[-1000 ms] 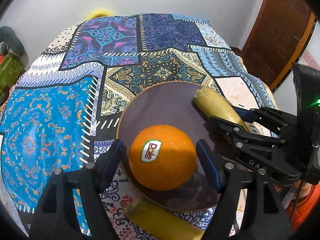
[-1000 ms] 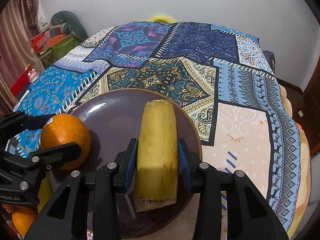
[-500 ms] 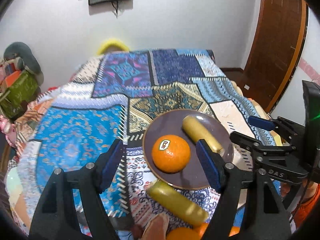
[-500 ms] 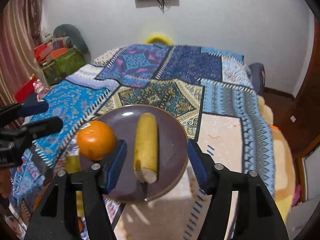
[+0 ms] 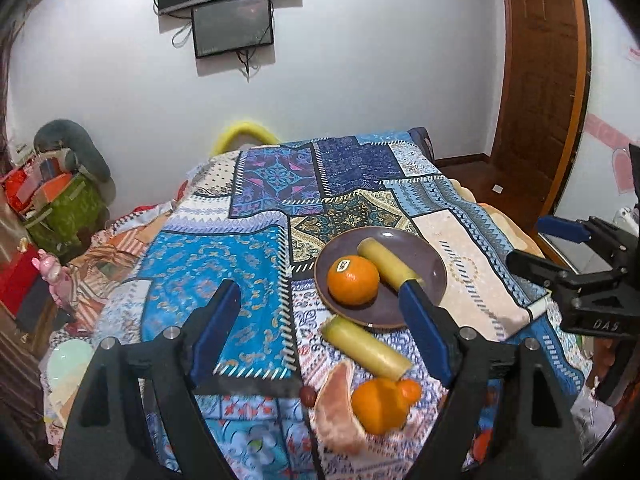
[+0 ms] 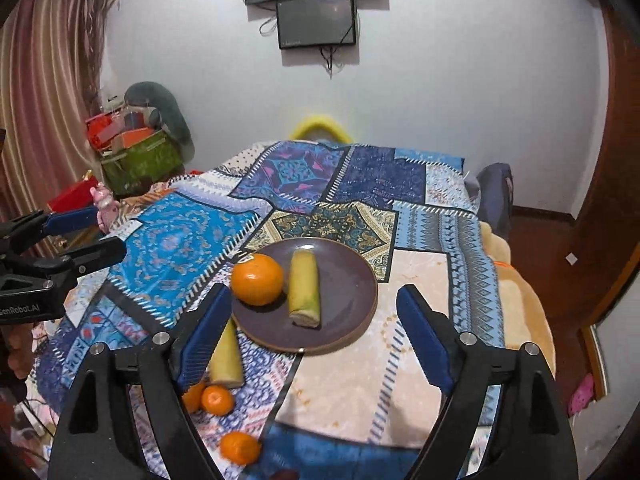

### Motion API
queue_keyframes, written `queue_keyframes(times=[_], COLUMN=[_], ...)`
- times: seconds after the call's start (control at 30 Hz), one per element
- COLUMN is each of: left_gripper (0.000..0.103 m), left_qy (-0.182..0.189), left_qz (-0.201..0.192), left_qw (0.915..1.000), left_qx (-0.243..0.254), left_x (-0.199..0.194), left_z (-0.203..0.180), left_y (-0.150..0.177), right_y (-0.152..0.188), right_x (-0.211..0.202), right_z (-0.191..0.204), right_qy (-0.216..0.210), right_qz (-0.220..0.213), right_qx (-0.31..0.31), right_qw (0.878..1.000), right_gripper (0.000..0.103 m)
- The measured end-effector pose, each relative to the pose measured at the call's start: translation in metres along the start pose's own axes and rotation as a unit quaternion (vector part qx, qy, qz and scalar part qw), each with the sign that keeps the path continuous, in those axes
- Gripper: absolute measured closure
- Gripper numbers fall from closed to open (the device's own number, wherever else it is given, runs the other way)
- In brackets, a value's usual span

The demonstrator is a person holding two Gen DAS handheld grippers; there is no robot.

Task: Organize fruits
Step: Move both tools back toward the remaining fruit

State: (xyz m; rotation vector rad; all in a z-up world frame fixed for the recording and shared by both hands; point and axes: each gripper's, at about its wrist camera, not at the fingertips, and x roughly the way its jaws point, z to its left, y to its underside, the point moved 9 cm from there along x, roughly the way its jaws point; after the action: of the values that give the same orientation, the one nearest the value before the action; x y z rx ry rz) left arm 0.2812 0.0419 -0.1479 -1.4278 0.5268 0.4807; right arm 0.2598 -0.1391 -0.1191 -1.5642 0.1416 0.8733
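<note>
A dark round plate (image 5: pixel 434 276) (image 6: pixel 348 292) lies on the patterned quilt. On it sit a large orange (image 5: pixel 353 280) (image 6: pixel 257 279) with a sticker and a yellow banana piece (image 5: pixel 386 261) (image 6: pixel 305 288), side by side. A second banana piece (image 5: pixel 366 346) (image 6: pixel 226 356) lies on the quilt just off the plate's near rim. Small oranges (image 5: pixel 382 404) (image 6: pixel 217 399) and a pinkish fruit piece (image 5: pixel 336 408) lie nearer to me. My left gripper (image 5: pixel 320 332) is open and empty, raised above the quilt. My right gripper (image 6: pixel 314 334) is open and empty, raised above the plate's near side.
The quilt (image 5: pixel 224 264) covers a bed reaching to a white wall with a screen (image 5: pixel 232 30). A wooden door (image 5: pixel 540 80) stands at the right. Bags and boxes (image 6: pixel 132 148) are piled at the left. A yellow cushion (image 6: pixel 318 126) sits at the bed's far end.
Both grippers have opened wide and pulled back and up from the plate. The orange and the banana piece were let go and stay on the plate.
</note>
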Motion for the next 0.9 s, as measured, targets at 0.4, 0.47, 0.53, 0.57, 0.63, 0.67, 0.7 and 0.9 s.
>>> queue_keyframes(times=[0.4, 0.47, 0.53, 0.57, 0.63, 0.67, 0.7, 0.9], left_gripper=[0.014, 0.014, 0.014, 0.014, 0.014, 0.014, 0.014, 0.014], left_qy=[0.003, 0.004, 0.006, 0.007, 0.011, 0.013, 0.014, 0.015], left_qz=[-0.008, 0.000, 0.007, 0.009, 0.014, 0.016, 0.019, 0.035], left_qw=[0.9999, 0.9999, 0.9998, 0.9997, 0.9995, 0.9994, 0.9993, 0.9987], left_qx=[-0.008, -0.012, -0.017, -0.020, -0.026, -0.029, -0.030, -0.035], left_x=[-0.049, -0.050, -0.051, -0.051, -0.051, -0.052, -0.051, -0.046], left_z=[-0.003, -0.004, -0.004, -0.004, -0.004, -0.004, -0.004, -0.005], left_y=[0.042, 0.052, 0.062, 0.066, 0.072, 0.076, 0.079, 0.094], right_y=[0.040, 0.051, 0.064, 0.072, 0.083, 0.090, 0.095, 0.135], right_x=[-0.036, -0.037, -0.035, -0.033, -0.033, -0.031, -0.032, -0.021], right_z=[0.025, 0.027, 0.028, 0.029, 0.030, 0.030, 0.031, 0.047], right_qy=[0.007, 0.002, -0.011, -0.019, -0.023, -0.023, -0.022, -0.027], right_qz=[0.016, 0.028, 0.046, 0.057, 0.068, 0.075, 0.081, 0.138], right_qx=[-0.010, 0.003, 0.020, 0.029, 0.038, 0.038, 0.037, 0.009], right_qw=[1.000, 1.000, 0.999, 0.998, 0.997, 0.996, 0.996, 0.990], right_gripper=[0.006, 0.006, 0.006, 0.006, 0.007, 0.007, 0.007, 0.024])
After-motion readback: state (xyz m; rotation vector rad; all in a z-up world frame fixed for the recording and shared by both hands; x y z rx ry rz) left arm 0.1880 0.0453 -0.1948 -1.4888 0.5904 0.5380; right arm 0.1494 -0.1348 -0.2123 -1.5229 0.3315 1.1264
